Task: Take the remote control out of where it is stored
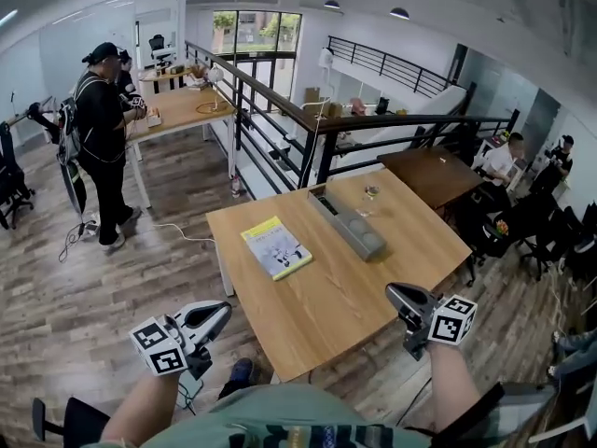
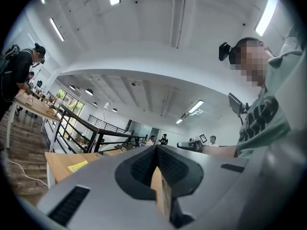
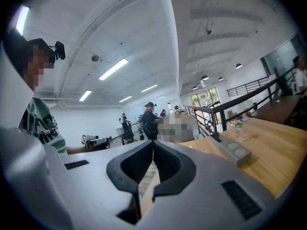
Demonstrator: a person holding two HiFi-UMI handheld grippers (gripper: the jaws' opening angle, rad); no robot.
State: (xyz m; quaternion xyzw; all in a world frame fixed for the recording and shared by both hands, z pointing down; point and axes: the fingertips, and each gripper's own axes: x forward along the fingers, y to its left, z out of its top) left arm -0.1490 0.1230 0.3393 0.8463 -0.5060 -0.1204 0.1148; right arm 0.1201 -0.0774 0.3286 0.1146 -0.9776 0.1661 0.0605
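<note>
A long grey storage box (image 1: 349, 223) with round recesses in its top lies on the light wooden table (image 1: 401, 259); the right gripper view shows this box (image 3: 234, 150) too. No remote control shows in any view. My left gripper (image 1: 222, 310) hangs off the table's near left corner, above the floor, its jaws closed together with nothing between them (image 2: 156, 148). My right gripper (image 1: 393, 291) is over the table's near right edge, also shut and empty (image 3: 153, 142). Both point towards the table and are well short of the box.
A yellow booklet (image 1: 276, 247) lies on the table left of the box, and a glass (image 1: 371, 194) stands behind it. A black railing (image 1: 280, 119) runs past the far side. A person in black (image 1: 101, 129) stands at another table to the left. People sit at the right (image 1: 504, 161).
</note>
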